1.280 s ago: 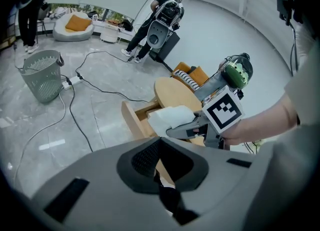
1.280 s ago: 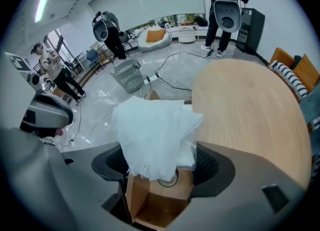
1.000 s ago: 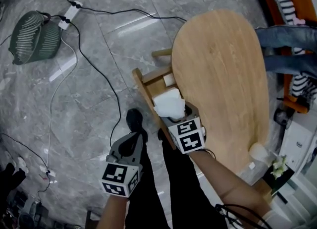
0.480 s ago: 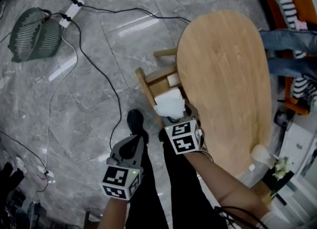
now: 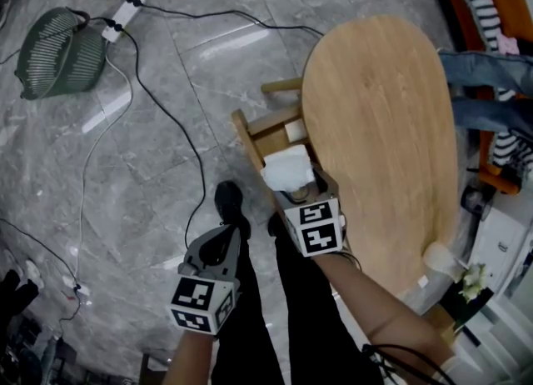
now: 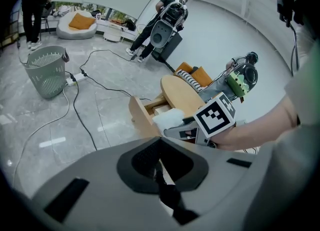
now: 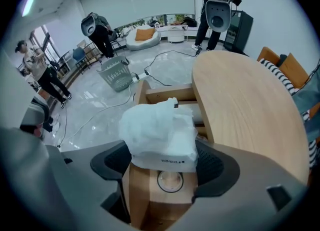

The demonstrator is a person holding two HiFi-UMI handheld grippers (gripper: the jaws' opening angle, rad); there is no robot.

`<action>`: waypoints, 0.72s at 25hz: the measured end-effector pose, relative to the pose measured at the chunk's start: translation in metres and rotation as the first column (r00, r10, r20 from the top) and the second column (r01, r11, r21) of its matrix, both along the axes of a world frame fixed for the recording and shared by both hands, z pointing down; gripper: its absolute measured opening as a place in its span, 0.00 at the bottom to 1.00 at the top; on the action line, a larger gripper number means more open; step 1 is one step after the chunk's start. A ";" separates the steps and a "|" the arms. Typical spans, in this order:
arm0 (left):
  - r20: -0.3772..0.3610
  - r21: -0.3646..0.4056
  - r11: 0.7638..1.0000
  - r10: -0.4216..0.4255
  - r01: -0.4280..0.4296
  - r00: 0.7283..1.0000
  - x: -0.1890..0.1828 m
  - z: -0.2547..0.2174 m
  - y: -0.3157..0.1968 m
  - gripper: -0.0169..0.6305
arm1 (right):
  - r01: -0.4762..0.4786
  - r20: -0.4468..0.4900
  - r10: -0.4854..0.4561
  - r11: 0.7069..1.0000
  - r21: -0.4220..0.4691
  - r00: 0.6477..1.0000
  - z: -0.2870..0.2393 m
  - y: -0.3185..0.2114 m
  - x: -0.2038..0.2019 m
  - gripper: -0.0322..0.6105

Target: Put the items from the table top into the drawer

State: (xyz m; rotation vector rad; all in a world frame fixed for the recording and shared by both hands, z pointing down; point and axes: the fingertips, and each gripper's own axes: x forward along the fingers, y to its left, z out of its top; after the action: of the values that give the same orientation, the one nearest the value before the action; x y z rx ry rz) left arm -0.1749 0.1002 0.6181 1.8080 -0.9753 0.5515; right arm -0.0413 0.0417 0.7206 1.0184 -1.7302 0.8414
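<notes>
Head view with both gripper views. The right hand-held gripper [image 7: 161,162] pointed steeply down over the open drawer [image 5: 252,148], which stood pulled out from under the near edge of the oval wooden surface [image 5: 383,125]. A white crumpled pack [image 7: 160,130] sat between its jaws, with a dark pad against each side, so this gripper was grasping the pack. The jaws had just been opening a little with the pack between them. The pack hung above the drawer's front part and touched neither its floor nor the surface. Beneath it, on the drawer floor, lay a round object [image 7: 170,181], seen from above. A small white box [image 5: 293,131] lay at the drawer's rear, under the surface edge. The surface itself carried nothing that showed.

The left hand-held gripper [image 6: 159,167] was held lower and to the left, apart from the drawer, over the grey marble floor [image 5: 166,208]. Its jaws were clenched together with nothing between them.

A green basket [image 5: 58,54] stood on the floor well apart, beside a white power strip [image 5: 118,18] and black cables [image 5: 171,125].
</notes>
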 end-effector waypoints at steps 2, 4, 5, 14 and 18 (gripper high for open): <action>-0.007 0.005 1.000 0.001 -0.001 1.000 0.002 -0.002 -0.002 0.03 | -0.018 0.001 0.018 1.000 -0.004 1.000 -0.002 0.002 0.003 0.64; -0.009 0.008 1.000 0.005 -0.005 1.000 0.003 -0.003 -0.003 0.03 | -0.033 0.000 0.033 0.999 -0.012 0.999 -0.004 0.005 0.005 0.64; -0.009 0.009 1.000 0.006 -0.006 1.000 0.003 -0.004 -0.004 0.03 | -0.039 0.000 0.039 0.999 -0.017 0.999 -0.004 0.007 0.006 0.64; -0.011 0.005 1.000 0.024 -0.023 1.000 0.011 -0.004 0.000 0.03 | -0.042 0.002 0.043 0.999 -0.024 0.999 -0.010 0.021 0.019 0.64; -0.012 0.007 0.999 0.045 -0.045 0.999 0.017 -0.008 0.000 0.03 | -0.036 0.025 0.037 0.999 -0.040 0.999 -0.018 0.022 0.018 0.64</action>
State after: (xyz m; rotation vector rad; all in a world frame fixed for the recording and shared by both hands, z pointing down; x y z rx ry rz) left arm -0.1584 0.1000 0.6099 1.8414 -0.9316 0.5647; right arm -0.0235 0.0635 0.7022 1.0193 -1.7144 0.9116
